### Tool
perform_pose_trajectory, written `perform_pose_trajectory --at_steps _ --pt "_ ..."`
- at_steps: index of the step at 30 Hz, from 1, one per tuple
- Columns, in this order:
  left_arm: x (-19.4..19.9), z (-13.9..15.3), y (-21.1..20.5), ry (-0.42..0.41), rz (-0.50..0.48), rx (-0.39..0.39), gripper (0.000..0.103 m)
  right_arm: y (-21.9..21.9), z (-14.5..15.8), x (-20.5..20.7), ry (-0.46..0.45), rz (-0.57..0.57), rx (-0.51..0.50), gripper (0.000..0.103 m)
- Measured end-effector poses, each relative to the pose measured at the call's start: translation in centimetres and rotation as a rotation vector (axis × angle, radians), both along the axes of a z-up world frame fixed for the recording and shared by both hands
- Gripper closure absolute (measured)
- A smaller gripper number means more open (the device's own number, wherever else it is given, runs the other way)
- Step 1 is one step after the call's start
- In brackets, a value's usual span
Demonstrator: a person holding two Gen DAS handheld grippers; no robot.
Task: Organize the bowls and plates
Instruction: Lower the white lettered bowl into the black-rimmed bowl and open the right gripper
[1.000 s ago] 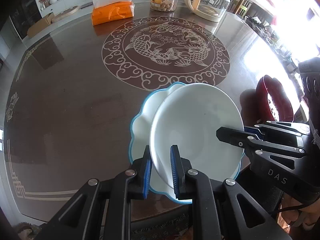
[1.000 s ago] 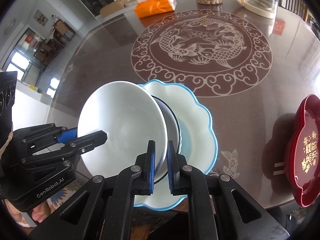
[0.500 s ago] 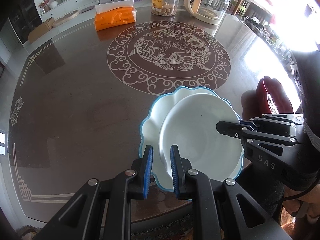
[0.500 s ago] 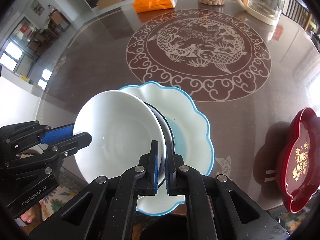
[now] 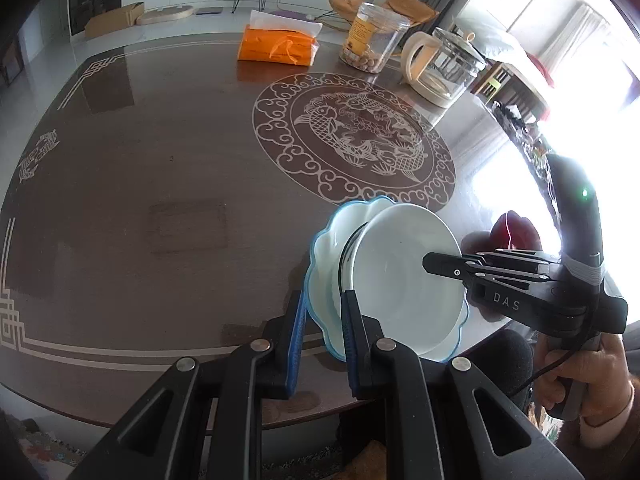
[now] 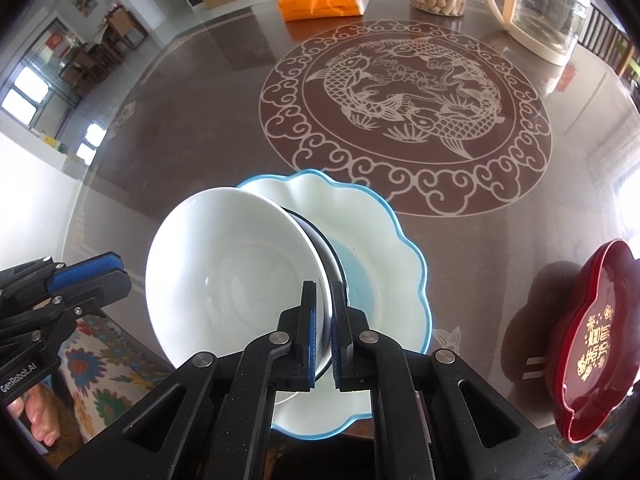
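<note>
A white bowl (image 6: 232,272) stands tilted on edge over a blue-rimmed scalloped plate (image 6: 384,248) at the table's near edge. A dark-rimmed dish (image 6: 328,252) sits just behind the bowl. My right gripper (image 6: 322,286) is shut on the white bowl's rim; whether the dark rim is pinched too I cannot tell. My left gripper (image 6: 120,270) is shut on nothing, off to the left of the bowl. In the left wrist view the scalloped plate (image 5: 324,248) shows past my left gripper (image 5: 324,296), and the right gripper (image 5: 430,260) reaches over the white bowl (image 5: 400,280).
A dark red lobed tray (image 6: 592,340) lies at the right table edge. At the far side stand an orange tissue pack (image 5: 276,46), a clear jar (image 5: 372,40) and a glass kettle (image 5: 444,68). A person's hand (image 5: 580,376) grips the right tool.
My left gripper has drawn away to the left, off the white bowl's edge. The right gripper has stayed clamped on the rim, and the bowl now stands steeper.
</note>
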State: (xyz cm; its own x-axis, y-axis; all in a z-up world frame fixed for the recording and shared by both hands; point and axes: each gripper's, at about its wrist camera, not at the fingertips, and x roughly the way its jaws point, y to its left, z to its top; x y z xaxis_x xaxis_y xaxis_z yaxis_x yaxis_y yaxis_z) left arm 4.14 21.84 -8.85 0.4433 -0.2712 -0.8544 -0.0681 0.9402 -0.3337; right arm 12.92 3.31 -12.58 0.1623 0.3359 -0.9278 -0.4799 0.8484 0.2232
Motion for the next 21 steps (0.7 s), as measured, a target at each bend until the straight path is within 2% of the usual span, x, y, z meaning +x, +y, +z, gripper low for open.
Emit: perform_pose_trajectory --at_steps 3,10,12,16,21 --pt "-0.9 -0.3 1.6 -0.018 0.069 -0.04 0.086 -0.1 -0.1 0.2 0.008 0.008 0.018 0.094" --pt "-0.9 -4.3 1.4 0.047 0.104 -0.012 0.086 0.2 0.0 0.3 0.018 0.027 0.0 0.092" --pt "-0.9 -5.1 1.2 0.058 0.105 -0.02 0.086 0.5 -0.1 0.5 0.046 0.034 -0.004 0.087" --pt "-0.7 -5.8 0.7 0.066 0.1 -0.017 0.086 0.4 -0.2 1.2 0.104 0.02 -0.01 0.085" --pt "-0.9 -5.3 1.1 0.036 0.114 -0.036 0.086 -0.7 -0.6 2.0 0.206 -0.062 0.064 0.082"
